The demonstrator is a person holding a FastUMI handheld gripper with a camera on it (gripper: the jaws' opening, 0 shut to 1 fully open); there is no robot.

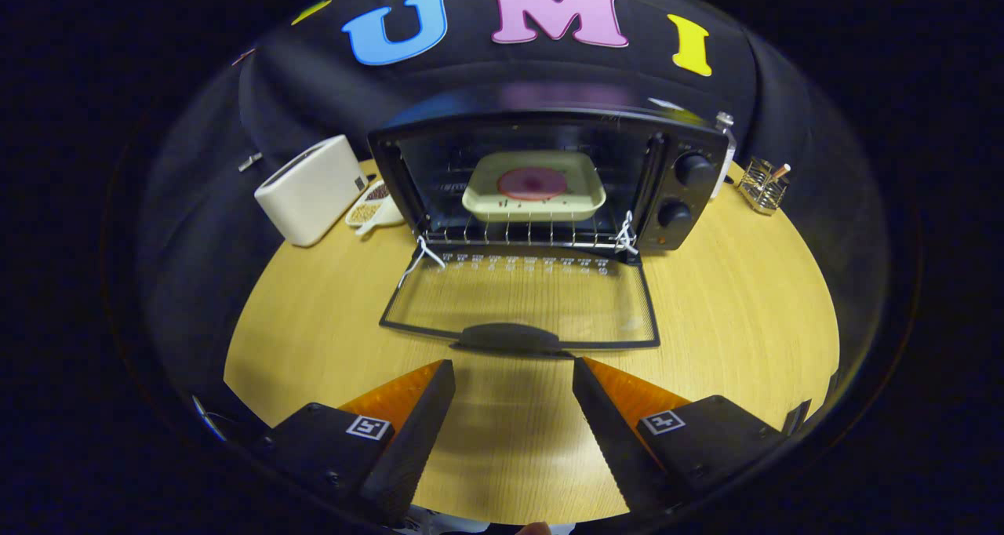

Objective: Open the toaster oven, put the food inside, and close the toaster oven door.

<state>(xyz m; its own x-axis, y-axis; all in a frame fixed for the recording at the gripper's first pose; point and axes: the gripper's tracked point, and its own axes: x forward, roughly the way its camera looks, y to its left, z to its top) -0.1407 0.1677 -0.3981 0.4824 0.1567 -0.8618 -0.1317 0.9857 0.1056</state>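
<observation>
One toaster oven (541, 182), door (522, 296) dropped flat toward gripper (514, 382); one tray (533, 186) of food inside, lengthwise across. Jaws spread wide, empty.

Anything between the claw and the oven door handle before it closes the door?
Nothing visible. The open claw sits just short of the dark curved handle on the folded-down glass door of the black toaster oven, bare wooden tabletop between its fingers. The cream tray with the round red food is already on the rack inside.
</observation>
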